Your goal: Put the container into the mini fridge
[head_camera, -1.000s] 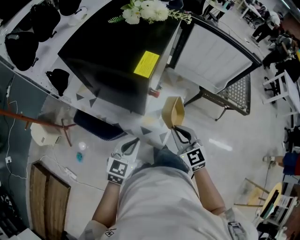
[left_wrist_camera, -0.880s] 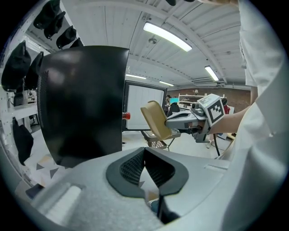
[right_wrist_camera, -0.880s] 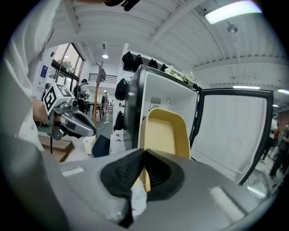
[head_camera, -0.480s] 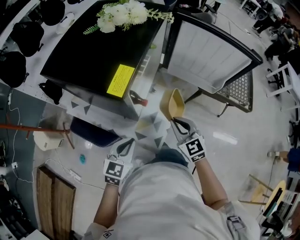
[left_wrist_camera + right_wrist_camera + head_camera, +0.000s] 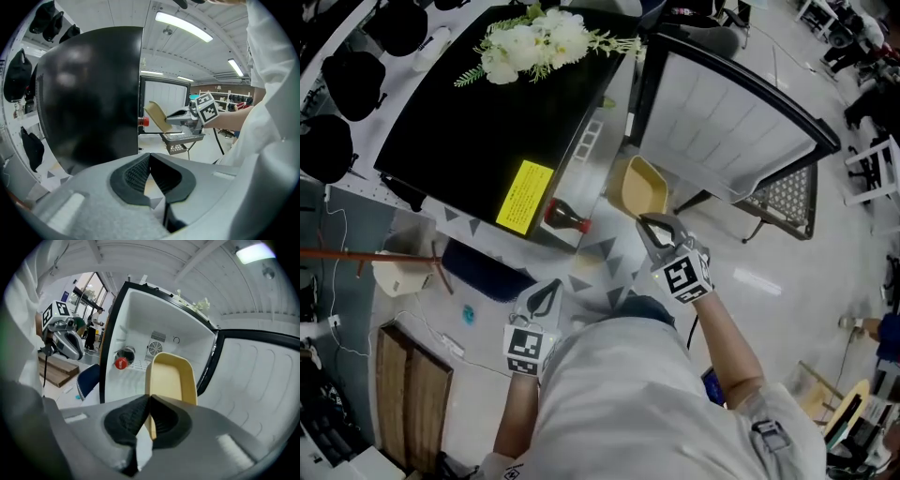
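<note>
Yellow rounded container (image 5: 171,378) clamped in right claw (image 5: 149,399), glossy black mini fridge (image 5: 478,141) open, left claw (image 5: 150,158) together

flowers (image 5: 534,42) atop mini fridge (image 5: 459,141), bottle (image 5: 565,217) inside

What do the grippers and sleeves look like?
The left gripper and right gripper match: light grey moulded bodies, black ribbed pads on the jaws, and a cube of black-and-white square markers behind. The top is pale grey and short-sleeved.
</note>
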